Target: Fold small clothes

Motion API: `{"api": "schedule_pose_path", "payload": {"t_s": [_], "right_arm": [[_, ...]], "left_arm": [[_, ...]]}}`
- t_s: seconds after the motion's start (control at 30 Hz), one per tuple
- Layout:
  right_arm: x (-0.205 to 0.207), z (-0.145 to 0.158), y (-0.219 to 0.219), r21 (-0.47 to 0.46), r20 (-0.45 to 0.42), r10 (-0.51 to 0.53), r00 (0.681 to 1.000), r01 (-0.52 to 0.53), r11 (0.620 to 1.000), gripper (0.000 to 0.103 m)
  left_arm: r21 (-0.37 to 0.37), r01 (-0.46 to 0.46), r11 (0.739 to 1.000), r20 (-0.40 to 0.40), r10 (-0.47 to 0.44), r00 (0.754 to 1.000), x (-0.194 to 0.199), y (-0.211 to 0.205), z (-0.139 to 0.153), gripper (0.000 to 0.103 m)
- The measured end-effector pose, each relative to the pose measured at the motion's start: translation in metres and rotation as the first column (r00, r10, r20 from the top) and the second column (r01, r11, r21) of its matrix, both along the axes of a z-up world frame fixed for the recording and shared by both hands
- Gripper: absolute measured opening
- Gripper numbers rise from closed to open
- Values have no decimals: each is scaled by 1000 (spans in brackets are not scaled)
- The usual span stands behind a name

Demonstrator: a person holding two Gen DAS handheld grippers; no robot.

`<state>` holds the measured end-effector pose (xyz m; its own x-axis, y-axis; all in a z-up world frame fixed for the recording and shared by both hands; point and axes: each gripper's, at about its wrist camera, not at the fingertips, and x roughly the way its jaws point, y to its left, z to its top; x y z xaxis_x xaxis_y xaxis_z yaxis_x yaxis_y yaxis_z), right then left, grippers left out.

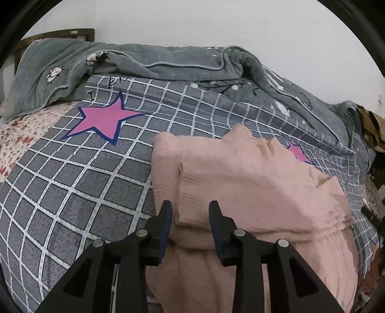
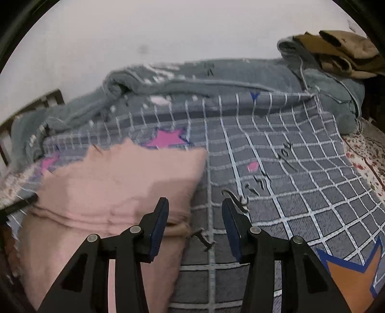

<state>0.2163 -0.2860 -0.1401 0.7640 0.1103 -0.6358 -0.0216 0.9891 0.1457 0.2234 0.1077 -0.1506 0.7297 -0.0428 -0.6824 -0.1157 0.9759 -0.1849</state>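
The pink garment [image 1: 243,192] lies folded on the grey checked sheet [image 1: 72,183], and everything here is placed against it.

Nearest in the left wrist view, the left gripper [image 1: 190,211] hangs over the garment's near part. Its jaws stand a little apart, with a folded edge of pink cloth showing in the gap; the pads do not visibly press on it, so nothing looks gripped. The gripper's body hides the cloth directly beneath it, and the garment's lowest part runs out of the picture at the bottom.

In the right wrist view, the right gripper [image 2: 195,209] sits at the garment's right edge. Its jaws are moderately apart and hold nothing: the left finger [image 2: 160,221] overlaps the pink cloth, while the other finger is over bare sheet with black lettering [image 2: 267,173]. This view is smeared, so the garment's far edge looks ragged and its folds are hard to read.

Left of the garment on the sheet is a pink star [image 1: 105,118]; another star [image 1: 298,154] is partly hidden behind it. An orange star [image 2: 353,274] lies to the right, cut off by the frame.

Beyond the garment, a bunched grey blanket [image 1: 182,62] runs along the white wall [image 1: 216,21]. At its far right end sits a brown heap [image 2: 346,57], too blurred to identify.
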Motion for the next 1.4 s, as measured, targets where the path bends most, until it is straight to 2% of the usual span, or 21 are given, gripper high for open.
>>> {"api": "schedule_pose_path", "payload": {"t_s": [0.17,0.23,0.27,0.3,0.33,0.37,0.43,0.5,0.7,0.87,1.0,1.17,1.4], "right_arm": [[-23,23,13,0,105,-4,994,4,1000,51],[-39,24,19,-45,107,0,994,5,999,51],[-47,24,19,-60,111,-11,994,18,998,51],[-58,23,20,-79,112,-25,993,34,996,51],[-69,22,20,-89,93,-27,995,35,995,51],[-76,21,18,-88,75,-23,997,30,996,51],[-96,18,14,-69,24,-7,1000,9,998,51],[-116,14,11,-56,-8,5,1000,-5,998,51],[-168,-1,3,-26,-88,29,996,-31,999,48],[-200,-20,0,13,-116,51,992,-50,999,42],[-213,-32,5,45,-142,88,986,-82,996,39],[-215,-42,13,54,-160,107,981,-99,994,39],[-212,-54,22,36,-183,121,976,-116,993,36]], "left_arm": [[39,43,998,26,-44,999,-21,-7,5,32],[22,55,998,39,-56,998,-33,-8,8,32],[5,60,998,48,-60,997,-38,-7,10,36],[-15,64,998,58,-63,996,-44,-7,11,42],[-34,70,997,74,-67,995,-51,-7,14,66],[-47,74,996,96,-69,993,-59,-7,16,83],[-48,87,995,164,-78,983,-85,-10,19,84],[-38,97,995,169,-90,981,-107,-12,17,84],[-108,76,991,104,-65,993,-156,-7,-3,82],[-71,70,995,75,-64,995,-193,-11,-18,82],[-88,79,993,66,-73,995,-205,-11,-23,78],[-86,99,991,24,-97,995,-202,-17,-35,59],[-92,118,989,-12,-120,993,-196,-20,-49,48]]}}
